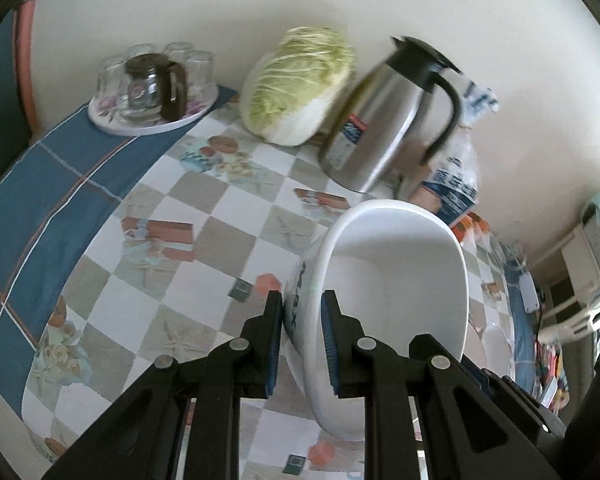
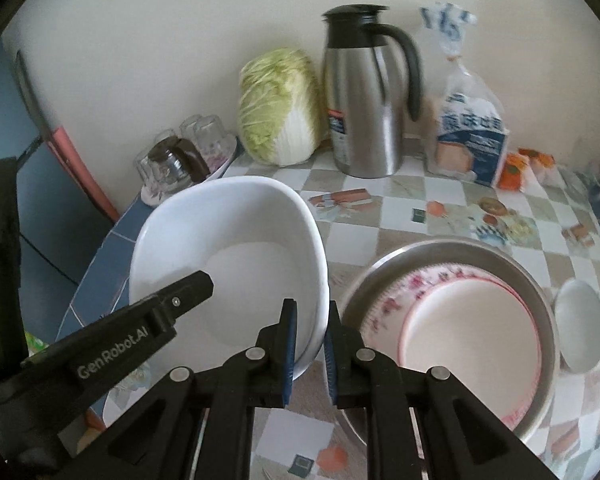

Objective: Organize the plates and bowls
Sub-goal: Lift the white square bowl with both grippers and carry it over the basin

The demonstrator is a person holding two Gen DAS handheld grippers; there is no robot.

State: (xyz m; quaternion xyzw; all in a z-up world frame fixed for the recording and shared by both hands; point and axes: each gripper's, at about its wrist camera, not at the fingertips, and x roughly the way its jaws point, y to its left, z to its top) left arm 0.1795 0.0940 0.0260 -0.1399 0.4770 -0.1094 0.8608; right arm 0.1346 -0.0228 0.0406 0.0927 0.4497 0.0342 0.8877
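Both grippers clamp one white bowl (image 2: 236, 256) by opposite rims, lifted clear of the checkered table (image 1: 188, 216): left gripper (image 1: 302, 344) on its left wall, right gripper (image 2: 310, 350) on its right rim. Just right, a metal basin (image 2: 540, 308) holds a floral plate (image 2: 460, 340).

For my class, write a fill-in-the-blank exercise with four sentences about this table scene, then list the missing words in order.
1. Both the left gripper and the right gripper are clamped on the rim of the big white ____ bowl.
2. The pink-flowered plate lies inside a round ____ basin.
3. The pale green napa cabbage stands between the glass-cup tray and the steel ____ jug.
4. The checkered tablecloth shows grey and ____ squares.

Missing words: oval; metal; thermos; white
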